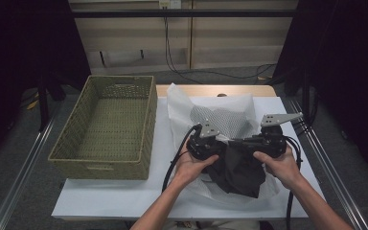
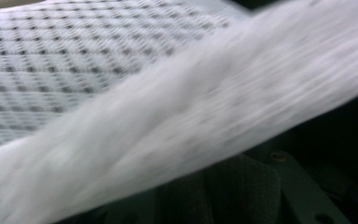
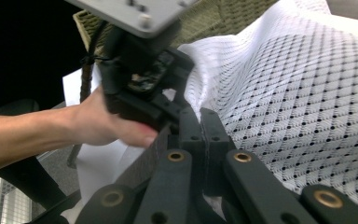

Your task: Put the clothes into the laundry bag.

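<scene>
Now the dark crumpled cloth (image 1: 237, 170) lay on the white mesh wrapping sheet (image 1: 220, 120) between both hands. The right gripper (image 3: 200, 135) pinched it with jaws pressed together; the left gripper's (image 1: 206, 143) state I could not tell. Lifting slowly would probably avoid tearing.

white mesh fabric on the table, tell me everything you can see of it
The white mesh fabric is thin, with a diamond pattern of small dark holes. It lies crumpled on the white table, right of the wicker basket, edges raised. A dark cloth overlaps its near part. The right gripper is shut on a fold.
</scene>
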Demonstrator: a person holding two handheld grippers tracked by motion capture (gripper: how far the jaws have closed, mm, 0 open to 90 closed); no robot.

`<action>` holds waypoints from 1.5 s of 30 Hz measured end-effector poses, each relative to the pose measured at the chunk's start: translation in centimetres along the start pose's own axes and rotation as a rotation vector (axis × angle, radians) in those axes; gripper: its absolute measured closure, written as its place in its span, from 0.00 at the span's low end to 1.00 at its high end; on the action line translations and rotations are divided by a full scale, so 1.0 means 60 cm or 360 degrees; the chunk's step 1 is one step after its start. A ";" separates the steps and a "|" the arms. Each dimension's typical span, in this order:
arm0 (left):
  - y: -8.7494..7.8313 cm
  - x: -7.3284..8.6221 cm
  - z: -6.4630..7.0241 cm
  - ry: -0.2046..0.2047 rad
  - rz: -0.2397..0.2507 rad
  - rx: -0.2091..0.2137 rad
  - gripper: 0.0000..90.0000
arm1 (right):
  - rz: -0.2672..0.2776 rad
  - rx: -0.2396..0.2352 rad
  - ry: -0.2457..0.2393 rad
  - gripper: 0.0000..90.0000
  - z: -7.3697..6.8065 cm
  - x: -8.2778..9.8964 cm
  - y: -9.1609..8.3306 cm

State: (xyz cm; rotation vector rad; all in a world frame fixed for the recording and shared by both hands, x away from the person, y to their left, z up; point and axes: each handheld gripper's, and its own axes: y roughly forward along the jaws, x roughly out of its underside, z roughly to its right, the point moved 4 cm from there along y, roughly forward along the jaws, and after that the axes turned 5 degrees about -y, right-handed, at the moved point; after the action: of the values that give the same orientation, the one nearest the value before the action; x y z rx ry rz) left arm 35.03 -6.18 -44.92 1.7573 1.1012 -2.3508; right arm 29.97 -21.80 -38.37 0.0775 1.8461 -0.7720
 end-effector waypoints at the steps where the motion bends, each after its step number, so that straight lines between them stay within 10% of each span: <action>1: 0.007 0.005 -0.008 -0.0003 -0.0020 -0.0038 0.77 | -0.0004 0.0001 0.0002 1.00 0.002 0.002 0.000; 6: 0.029 0.027 -0.021 -0.0001 -0.0099 -0.0113 0.73 | -0.0040 -0.0016 0.0016 1.00 0.008 0.014 0.009; 12: 0.009 0.038 -0.016 -0.0063 -0.0057 0.0027 0.56 | -0.0105 0.0021 0.0055 1.00 0.028 0.037 0.018; 23: -0.092 0.038 0.016 0.0037 0.0022 0.0097 0.33 | -0.0106 0.0026 0.0056 1.00 0.030 0.038 0.018; 30: -0.113 0.032 0.069 0.0105 0.0139 0.0314 0.21 | -0.0113 0.0028 0.0058 1.00 0.032 0.038 0.021; 36: -0.072 0.032 0.096 0.0098 0.0060 0.0423 0.16 | -0.0111 0.0028 0.0053 1.00 0.032 0.038 0.021; 45: 0.020 0.073 0.067 0.0208 -0.0212 0.0199 0.24 | -0.0117 0.0029 0.0037 1.00 0.028 0.036 0.019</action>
State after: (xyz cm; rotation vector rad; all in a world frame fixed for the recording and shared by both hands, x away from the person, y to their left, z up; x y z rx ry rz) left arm 30.54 -7.54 -48.73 1.9636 1.1444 -2.4617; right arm 30.90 -22.49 -41.12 0.0307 1.8726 -0.8425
